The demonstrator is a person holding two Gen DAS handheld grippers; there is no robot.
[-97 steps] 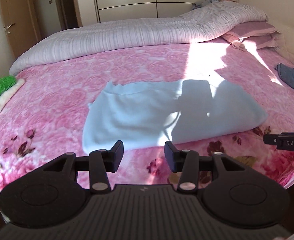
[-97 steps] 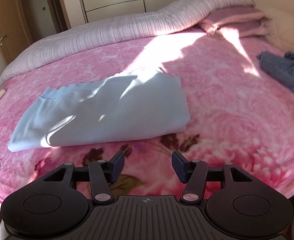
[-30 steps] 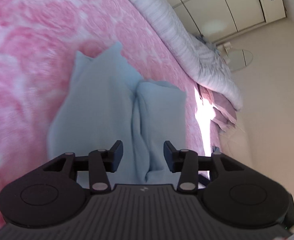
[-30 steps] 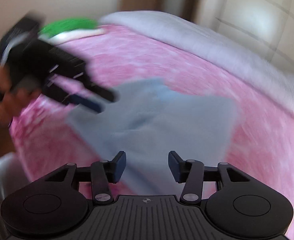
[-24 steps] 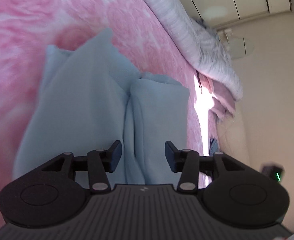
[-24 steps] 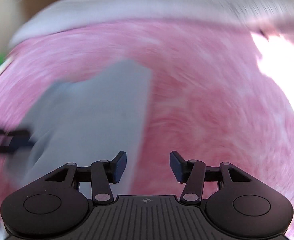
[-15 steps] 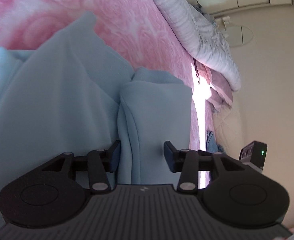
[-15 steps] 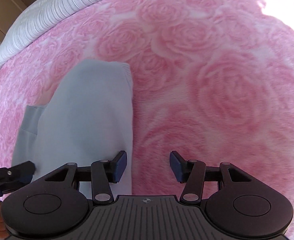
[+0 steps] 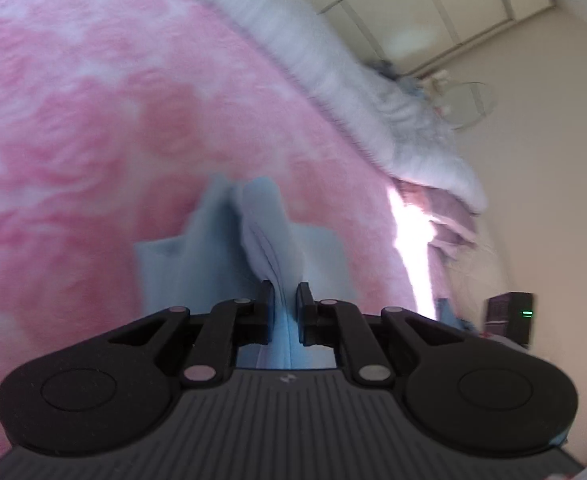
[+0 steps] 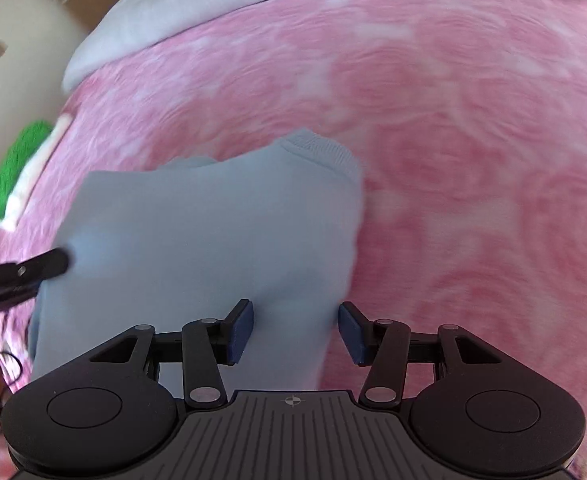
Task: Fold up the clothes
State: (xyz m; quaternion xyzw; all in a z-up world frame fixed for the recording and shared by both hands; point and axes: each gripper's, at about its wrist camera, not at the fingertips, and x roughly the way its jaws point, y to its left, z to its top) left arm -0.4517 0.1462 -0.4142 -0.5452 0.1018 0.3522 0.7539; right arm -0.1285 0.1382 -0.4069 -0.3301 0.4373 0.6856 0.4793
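Observation:
A light blue garment (image 10: 213, 232) lies folded on the pink rose-patterned bed. In the left wrist view my left gripper (image 9: 284, 308) is shut on a bunched edge of the light blue garment (image 9: 269, 232), which rises in a ridge between the fingers. In the right wrist view my right gripper (image 10: 295, 332) is open, low over the garment's near right edge, cloth showing between its fingers. My left gripper (image 10: 33, 268) also shows at the garment's left edge in that view, held by a hand.
The pink bed cover (image 10: 473, 160) stretches to the right and beyond the garment. A rolled grey-striped duvet (image 9: 333, 80) lies along the far side. A green and white cloth (image 10: 17, 172) sits at the bed's left edge. Pillows (image 9: 449, 216) lie near the wall.
My left gripper has shut on the garment's edge and lifted it into a ridge. My right gripper has moved closer over the garment's right side and stays open.

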